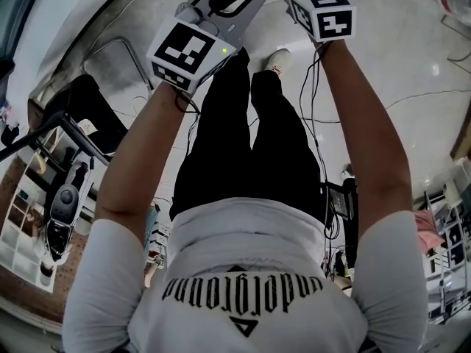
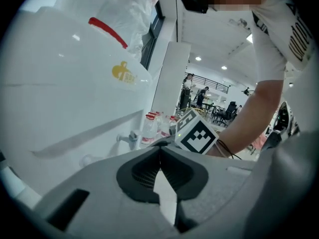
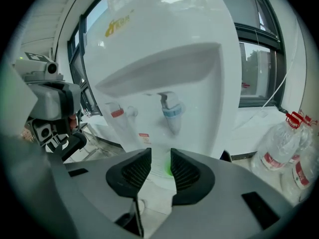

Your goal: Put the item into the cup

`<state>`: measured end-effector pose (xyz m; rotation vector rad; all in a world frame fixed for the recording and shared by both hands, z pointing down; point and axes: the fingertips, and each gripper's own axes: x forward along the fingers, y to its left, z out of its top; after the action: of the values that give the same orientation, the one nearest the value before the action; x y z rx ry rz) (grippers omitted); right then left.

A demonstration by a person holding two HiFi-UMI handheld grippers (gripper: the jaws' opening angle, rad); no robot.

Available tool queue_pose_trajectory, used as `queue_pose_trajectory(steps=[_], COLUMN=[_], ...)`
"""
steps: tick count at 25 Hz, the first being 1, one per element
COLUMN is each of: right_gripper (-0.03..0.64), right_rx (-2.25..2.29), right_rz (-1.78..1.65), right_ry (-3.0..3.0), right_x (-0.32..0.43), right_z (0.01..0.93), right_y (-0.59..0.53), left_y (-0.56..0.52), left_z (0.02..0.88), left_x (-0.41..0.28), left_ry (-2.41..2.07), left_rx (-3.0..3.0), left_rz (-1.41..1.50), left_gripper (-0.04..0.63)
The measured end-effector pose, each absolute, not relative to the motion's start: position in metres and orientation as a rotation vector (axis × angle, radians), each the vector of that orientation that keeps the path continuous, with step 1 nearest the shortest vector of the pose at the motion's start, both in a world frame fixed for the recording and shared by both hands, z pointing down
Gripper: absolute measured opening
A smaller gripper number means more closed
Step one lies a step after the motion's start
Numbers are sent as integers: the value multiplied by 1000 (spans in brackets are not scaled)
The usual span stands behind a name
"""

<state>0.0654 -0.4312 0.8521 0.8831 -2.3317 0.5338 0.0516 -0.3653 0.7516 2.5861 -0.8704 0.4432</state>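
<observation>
No cup and no item show in any view. My left gripper [image 2: 160, 153] is shut, its dark pads meeting at the tips with nothing between them; in the head view it [image 1: 221, 6] is held out at the top, above the person's legs. My right gripper [image 3: 155, 171] stands slightly open, a narrow empty gap between its pads, and points at a white water dispenser [image 3: 169, 68]. Only its marker cube [image 1: 321, 9] shows in the head view. The left gripper's body [image 3: 47, 101] appears at the left of the right gripper view.
The dispenser has a blue tap [image 3: 172, 111] and a red tap [image 3: 117, 112]; it also fills the left of the left gripper view [image 2: 75, 83]. Several water bottles [image 3: 289, 153] stand on the floor to its right. A dark chair [image 1: 81, 116] and cables lie around the person's feet.
</observation>
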Motion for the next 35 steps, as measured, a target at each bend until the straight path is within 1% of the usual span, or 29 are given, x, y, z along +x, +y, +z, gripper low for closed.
queue_pose_trajectory(steps=[4, 10, 18, 26, 31, 35], right_gripper=[104, 51, 17, 14, 14, 14], right_rx=[904, 900, 923, 878, 853, 841], right_rz=[506, 483, 421, 318, 277, 250], right_ry=[-2360, -2413, -2494, -2594, -2643, -2673], right_x=[69, 78, 94, 102, 101, 108], right_z=[821, 760, 666, 564, 488, 452], right_y=[-424, -400, -367, -329, -289, -268], left_y=[-365, -352, -331, -302, -272, -255], left_z=[731, 697, 627, 554, 480, 437], left_x=[52, 53, 54, 59, 47, 44], left_ry=[-892, -917, -1014, -1072, -1125, -1160], left_rx=[2606, 2591, 2620, 2646, 2668, 2708], left_rz=[437, 444, 390, 339, 298, 276], left_gripper=[15, 15, 15, 15, 15, 15])
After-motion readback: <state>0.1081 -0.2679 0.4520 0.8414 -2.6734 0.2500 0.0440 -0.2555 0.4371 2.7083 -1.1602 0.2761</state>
